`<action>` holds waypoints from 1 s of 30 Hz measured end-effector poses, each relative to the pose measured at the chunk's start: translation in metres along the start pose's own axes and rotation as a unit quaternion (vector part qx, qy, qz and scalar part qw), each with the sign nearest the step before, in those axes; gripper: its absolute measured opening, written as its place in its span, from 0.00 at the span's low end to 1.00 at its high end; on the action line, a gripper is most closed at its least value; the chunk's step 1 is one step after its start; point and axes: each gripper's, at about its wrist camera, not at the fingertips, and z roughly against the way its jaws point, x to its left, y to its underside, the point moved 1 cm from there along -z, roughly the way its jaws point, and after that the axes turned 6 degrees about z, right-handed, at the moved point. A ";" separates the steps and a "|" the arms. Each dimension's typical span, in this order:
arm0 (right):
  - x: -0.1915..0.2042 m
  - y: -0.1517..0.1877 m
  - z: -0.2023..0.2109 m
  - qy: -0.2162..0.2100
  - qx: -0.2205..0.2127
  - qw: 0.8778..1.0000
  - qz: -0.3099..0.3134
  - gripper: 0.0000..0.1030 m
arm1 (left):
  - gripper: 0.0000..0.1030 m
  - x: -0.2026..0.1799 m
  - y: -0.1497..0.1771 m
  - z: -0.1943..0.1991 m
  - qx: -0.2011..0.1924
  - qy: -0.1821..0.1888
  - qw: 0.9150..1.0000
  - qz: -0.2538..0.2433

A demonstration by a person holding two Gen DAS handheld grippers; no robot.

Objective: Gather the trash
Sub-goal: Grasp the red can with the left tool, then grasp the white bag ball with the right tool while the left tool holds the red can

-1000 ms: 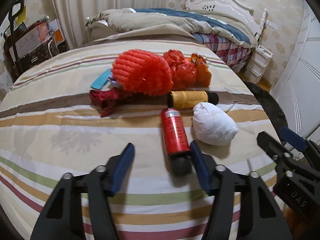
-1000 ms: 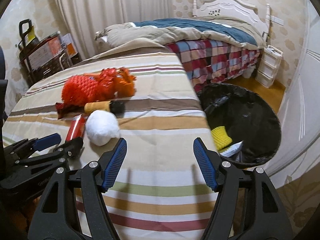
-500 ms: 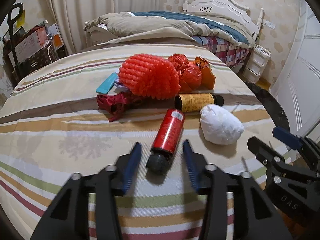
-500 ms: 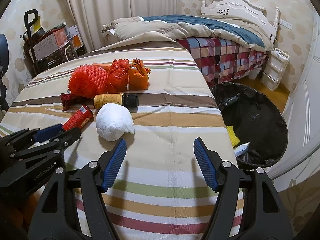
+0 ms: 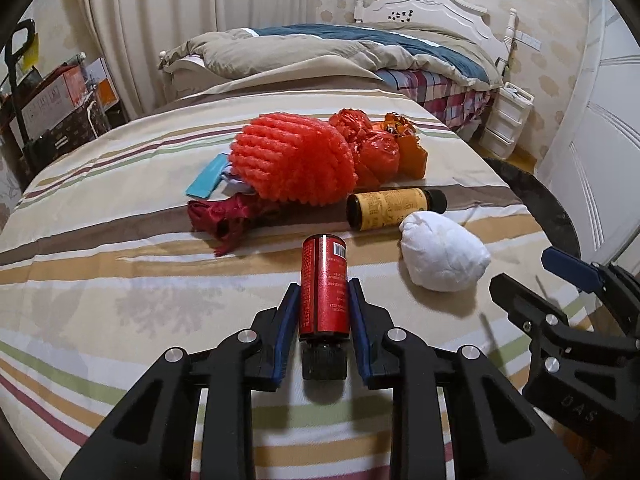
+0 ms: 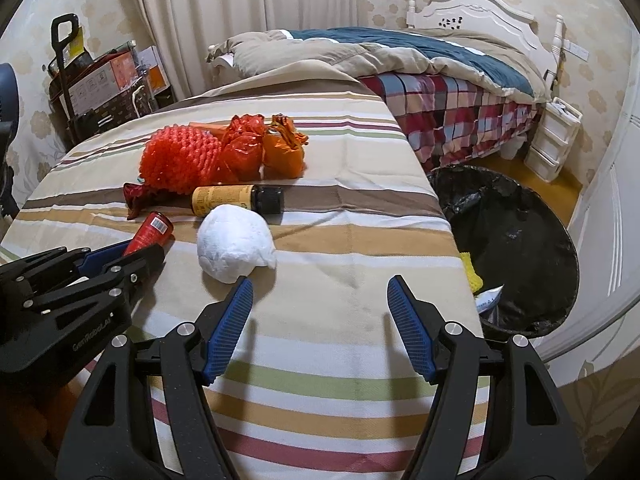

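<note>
My left gripper [image 5: 324,296] is shut on a red bottle [image 5: 325,288] with a black cap; the bottle also shows in the right wrist view [image 6: 150,232]. Beyond it on the striped cloth lie a white crumpled wad [image 5: 442,258], a yellow bottle [image 5: 390,208], a red foam net [image 5: 292,160], red and orange bags [image 5: 380,148] and a dark red wrapper [image 5: 224,218]. My right gripper [image 6: 320,304] is open and empty, just right of the white wad [image 6: 234,246]. A black-lined trash bin [image 6: 516,240] stands on the floor to the right.
The striped table [image 6: 340,320] ends at its right edge beside the bin. A bed with a plaid sheet [image 6: 452,104] lies behind. A white drawer unit [image 6: 554,140] stands by the wall. Boxes on a cart [image 6: 104,84] stand at the far left.
My left gripper moved forward around the red bottle and closed on it. My right gripper shifted left toward the white wad and stayed open.
</note>
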 end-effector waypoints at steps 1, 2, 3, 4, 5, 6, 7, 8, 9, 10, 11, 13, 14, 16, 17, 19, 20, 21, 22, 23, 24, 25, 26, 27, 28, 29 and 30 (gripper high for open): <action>0.002 0.000 0.000 -0.001 0.000 1.000 0.002 0.66 | 0.26 0.002 0.000 0.002 -0.002 -0.003 1.000 0.000; 0.003 0.000 0.000 -0.003 0.000 1.000 0.003 0.66 | 0.26 0.005 0.002 0.004 -0.005 -0.007 1.000 0.001; 0.004 0.000 0.001 -0.005 0.000 1.000 0.004 0.66 | 0.26 0.009 0.003 0.005 -0.007 -0.012 1.000 0.002; 0.007 0.000 0.001 -0.008 0.000 1.000 0.006 0.66 | 0.26 0.013 0.003 0.007 -0.009 -0.016 1.000 0.005; 0.008 -0.001 0.000 -0.012 0.001 1.000 0.007 0.66 | 0.26 0.018 0.004 0.008 -0.009 -0.019 1.000 0.008; 0.010 -0.001 0.000 -0.014 0.002 1.000 0.009 0.66 | 0.26 0.024 0.004 0.009 -0.010 -0.022 1.000 0.014; 0.012 -0.001 0.000 -0.017 0.003 1.000 0.010 0.66 | 0.26 0.028 0.004 0.010 -0.010 -0.025 0.999 0.018; 0.016 -0.003 -0.001 -0.019 0.004 1.000 0.014 0.66 | 0.26 0.035 0.005 0.011 -0.011 -0.031 0.999 0.024; 0.018 -0.004 -0.002 -0.021 0.004 1.000 0.017 0.66 | 0.26 0.039 0.005 0.012 -0.012 -0.035 0.999 0.026; 0.021 -0.005 -0.002 -0.022 0.004 1.000 0.020 0.66 | 0.26 0.044 0.005 0.013 -0.013 -0.041 0.999 0.030; 0.024 -0.008 -0.004 -0.025 0.004 0.999 0.024 0.66 | 0.26 0.049 0.005 0.014 -0.014 -0.044 0.998 0.034; 0.028 -0.011 -0.006 -0.025 0.004 0.999 0.030 0.66 | 0.26 0.058 0.005 0.016 -0.016 -0.050 0.998 0.044; 0.031 -0.014 -0.009 -0.024 0.006 0.999 0.033 0.66 | 0.26 0.063 0.005 0.017 -0.017 -0.053 0.997 0.049; 0.033 -0.017 -0.013 -0.026 0.009 0.999 0.033 0.66 | 0.26 0.071 0.004 0.017 -0.019 -0.059 0.996 0.058; 0.034 -0.019 -0.016 -0.029 0.012 0.999 0.031 0.66 | 0.26 0.075 0.004 0.017 -0.019 -0.061 0.996 0.063; 0.036 -0.021 -0.020 -0.030 0.018 0.999 0.031 0.66 | 0.26 0.081 0.004 0.018 -0.019 -0.063 0.995 0.071; 0.038 -0.022 -0.023 -0.029 0.021 0.999 0.033 0.66 | 0.26 0.084 0.003 0.018 -0.019 -0.065 0.995 0.076; 0.039 -0.023 -0.024 -0.028 0.023 0.999 0.035 0.66 | 0.26 0.086 0.003 0.017 -0.019 -0.064 0.995 0.078; 0.040 -0.023 -0.026 -0.027 0.025 0.999 0.037 0.66 | 0.26 0.087 0.003 0.017 -0.019 -0.064 0.995 0.081; 0.040 -0.023 -0.027 -0.027 0.028 0.999 0.038 0.63 | 0.26 0.088 0.003 0.017 -0.018 -0.063 0.994 0.083; 0.040 -0.023 -0.028 -0.028 0.029 0.998 0.039 0.56 | 0.26 0.088 0.003 0.017 -0.017 -0.062 0.994 0.083; 0.040 -0.022 -0.028 -0.030 0.031 0.998 0.039 0.52 | 0.26 0.088 0.003 0.017 -0.017 -0.062 0.995 0.082; 0.039 -0.021 -0.028 -0.035 0.032 0.998 0.038 0.48 | 0.26 0.087 0.003 0.017 -0.018 -0.062 0.995 0.080; 0.039 -0.021 -0.028 -0.035 0.030 0.998 0.038 0.42 | 0.26 0.086 0.003 0.017 -0.020 -0.063 0.995 0.078; 0.039 -0.021 -0.027 -0.038 0.030 0.998 0.037 0.39 | 0.26 0.086 0.003 0.018 -0.021 -0.063 0.995 0.076; 0.039 -0.020 -0.026 -0.037 0.029 0.998 0.038 0.38 | 0.26 0.085 0.003 0.019 -0.023 -0.064 0.995 0.073; 0.038 -0.020 -0.026 -0.038 0.029 0.998 0.037 0.36 | 0.26 0.085 0.004 0.019 -0.024 -0.064 0.995 0.072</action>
